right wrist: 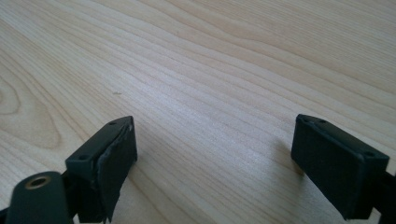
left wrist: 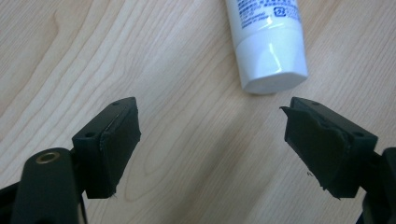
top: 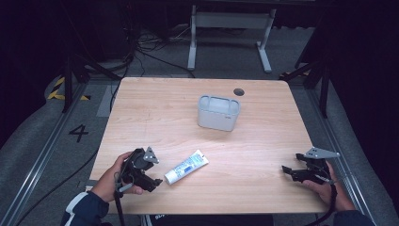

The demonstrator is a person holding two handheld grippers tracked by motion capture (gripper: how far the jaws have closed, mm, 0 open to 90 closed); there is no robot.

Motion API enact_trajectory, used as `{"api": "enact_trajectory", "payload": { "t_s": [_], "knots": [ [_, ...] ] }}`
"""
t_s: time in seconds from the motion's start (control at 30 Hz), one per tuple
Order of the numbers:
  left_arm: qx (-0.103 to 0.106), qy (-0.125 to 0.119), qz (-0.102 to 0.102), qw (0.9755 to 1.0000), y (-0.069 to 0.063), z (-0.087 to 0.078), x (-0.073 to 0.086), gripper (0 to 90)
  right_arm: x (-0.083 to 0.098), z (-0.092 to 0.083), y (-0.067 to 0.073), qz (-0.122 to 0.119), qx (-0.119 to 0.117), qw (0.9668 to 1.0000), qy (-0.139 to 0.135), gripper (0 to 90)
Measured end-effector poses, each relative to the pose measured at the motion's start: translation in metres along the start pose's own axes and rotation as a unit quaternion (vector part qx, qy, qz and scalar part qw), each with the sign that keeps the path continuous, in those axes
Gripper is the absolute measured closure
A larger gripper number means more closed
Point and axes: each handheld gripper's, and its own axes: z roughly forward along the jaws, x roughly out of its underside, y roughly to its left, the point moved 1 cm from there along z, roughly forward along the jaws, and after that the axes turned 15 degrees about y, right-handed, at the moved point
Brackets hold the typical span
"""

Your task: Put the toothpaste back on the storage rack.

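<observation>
One white tube [top: 186, 167] with blue print is lying flat on the wooden bench [top: 263, 141], its long axis running diagonally, with the flat cap end pointing toward the near left and the crimped end toward the far right. The left tongs [top: 153, 182] are hovering just beside the cap with jaws standing wide and nothing between them, while the right tongs [top: 285, 170] are resting well apart near the right edge, also gaping wide and empty. One grey, smooth plastic box [top: 218, 113] with rounded corners is standing farther back.
</observation>
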Motion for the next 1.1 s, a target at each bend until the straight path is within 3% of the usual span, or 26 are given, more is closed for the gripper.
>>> {"api": "enact_trajectory", "payload": {
  "t_s": [0.37,0.8,1.1],
  "knots": [
    [0.005,0.005,0.025,0.9997,-0.009,0.002,-0.025,18.9,0.0,0.0,0.0,0.0,0.0,1.0,0.0,14.3],
    [0.007,0.013,0.039,0.9991,-0.013,0.012,-0.05,20.0,0.0,0.0,0.0,0.0,-0.001,1.0,0.0,14.3],
    [0.009,0.03,0.048,0.9984,-0.015,0.022,-0.069,21.5,0.0,0.0,0.0,0.0,-0.001,1.0,0.0,14.3]
  ]
}}
